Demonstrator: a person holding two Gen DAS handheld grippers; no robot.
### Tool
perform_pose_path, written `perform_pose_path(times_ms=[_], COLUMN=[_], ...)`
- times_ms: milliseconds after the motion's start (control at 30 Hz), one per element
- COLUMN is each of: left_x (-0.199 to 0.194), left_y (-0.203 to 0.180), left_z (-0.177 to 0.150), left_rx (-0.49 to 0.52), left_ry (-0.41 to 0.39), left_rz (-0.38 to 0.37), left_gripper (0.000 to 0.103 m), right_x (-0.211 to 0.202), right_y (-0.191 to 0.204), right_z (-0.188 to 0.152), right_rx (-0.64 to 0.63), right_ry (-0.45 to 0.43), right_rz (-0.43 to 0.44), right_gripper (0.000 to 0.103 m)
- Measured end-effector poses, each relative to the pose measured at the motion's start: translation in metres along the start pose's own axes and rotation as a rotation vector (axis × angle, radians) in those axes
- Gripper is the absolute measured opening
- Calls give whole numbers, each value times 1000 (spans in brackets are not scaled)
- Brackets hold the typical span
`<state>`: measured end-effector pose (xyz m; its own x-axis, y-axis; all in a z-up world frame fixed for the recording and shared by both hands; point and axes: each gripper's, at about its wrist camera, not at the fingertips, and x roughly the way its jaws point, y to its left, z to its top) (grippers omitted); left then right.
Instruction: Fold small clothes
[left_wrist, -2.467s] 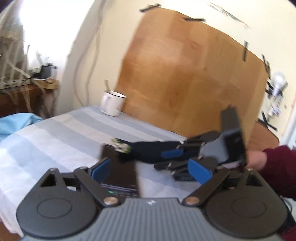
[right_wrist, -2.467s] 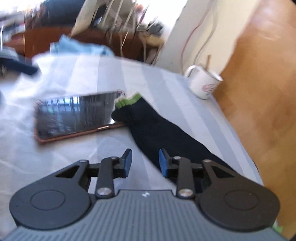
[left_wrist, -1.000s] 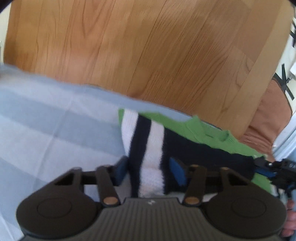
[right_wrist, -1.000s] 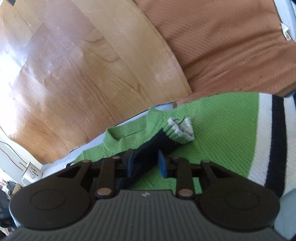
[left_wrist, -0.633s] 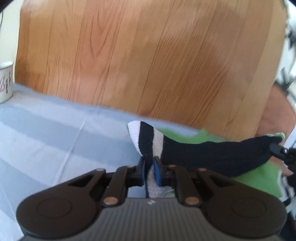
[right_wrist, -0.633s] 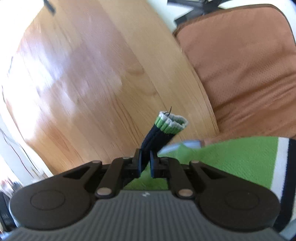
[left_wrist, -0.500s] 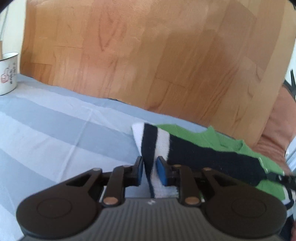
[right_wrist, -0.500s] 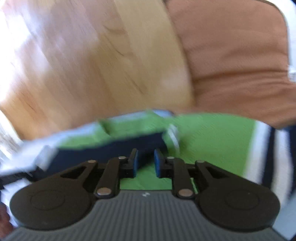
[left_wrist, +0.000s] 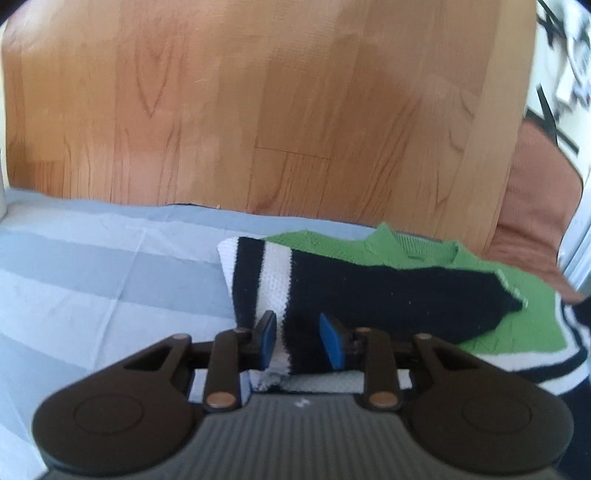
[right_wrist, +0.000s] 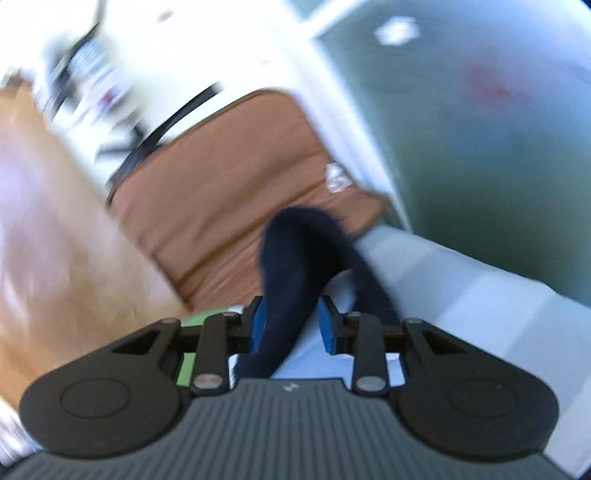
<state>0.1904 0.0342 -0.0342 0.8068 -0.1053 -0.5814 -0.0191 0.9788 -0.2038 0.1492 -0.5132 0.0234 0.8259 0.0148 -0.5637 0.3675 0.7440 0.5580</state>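
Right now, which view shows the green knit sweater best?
Left wrist view: the green knit sweater lies sharp on the striped sheet, collar visible, under the dark sock. The right wrist view is blurred; only a green sliver shows behind the finger linkage.

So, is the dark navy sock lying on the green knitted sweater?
Yes, the dark navy sock lies across the green knitted sweater.
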Motion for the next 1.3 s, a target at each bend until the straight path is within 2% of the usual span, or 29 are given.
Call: perform_pose_path(times_ms=[133, 233, 300, 333, 433, 500, 533, 567, 600, 733, 833, 933, 1000, 1133, 1300], left_x=[1, -2, -3, -6, -5, -6, -6, -6, -7, -7, -7, -7, -7, -11, -22], left_y=[12, 11, 12, 13, 13, 14, 14, 14, 13, 14, 15, 16, 17, 21, 38], left_z=[6, 7, 7, 6, 6, 6, 6, 6, 6, 6, 6, 5, 5, 7, 13], left_rx=[-60, -49, -44, -42, -40, -40, -39, -39, -39, -44, -49, -51, -55, -84, -165], left_ry=[10, -2, -4, -5, -4, -4, -6, -7, -8, -7, -6, -7, -9, -23, -64], left_rz=[-26, -26, -30, -33, -38, -40, -40, -39, -39, -48, -53, -54, -56, -63, -104], left_gripper=[28, 31, 34, 35, 37, 37, 37, 37, 37, 37, 38, 39, 39, 40, 43], right_x=[8, -4, -12, -12, 1, 16, 25, 33, 35, 0, -27, -49, -55, -40, 24], right_y=[-10, -10, -7, -8, -12, -10, -12, -14, -14, 9, 50, 93, 124, 187, 274], right_z=[2, 5, 4, 2, -7, -14, -15, -14, -10, 22, 39, 38, 34, 23, -14], right_rx=[76, 40, -48, -81, -126, -179, -192, -186, -164, -133, -235, -328, -376, -474, -614], right_ry=[-9, -108, -177, -181, -94, -56, -23, 34, 66, 88, 196, 258, 266, 274, 373], right_rz=[26, -83, -171, -201, -198, -232, -239, -241, -239, -98, 64, 158, 213, 278, 321], right_gripper=[44, 44, 44, 45, 46, 46, 42, 15, 9, 9, 9, 9, 9, 9, 9])
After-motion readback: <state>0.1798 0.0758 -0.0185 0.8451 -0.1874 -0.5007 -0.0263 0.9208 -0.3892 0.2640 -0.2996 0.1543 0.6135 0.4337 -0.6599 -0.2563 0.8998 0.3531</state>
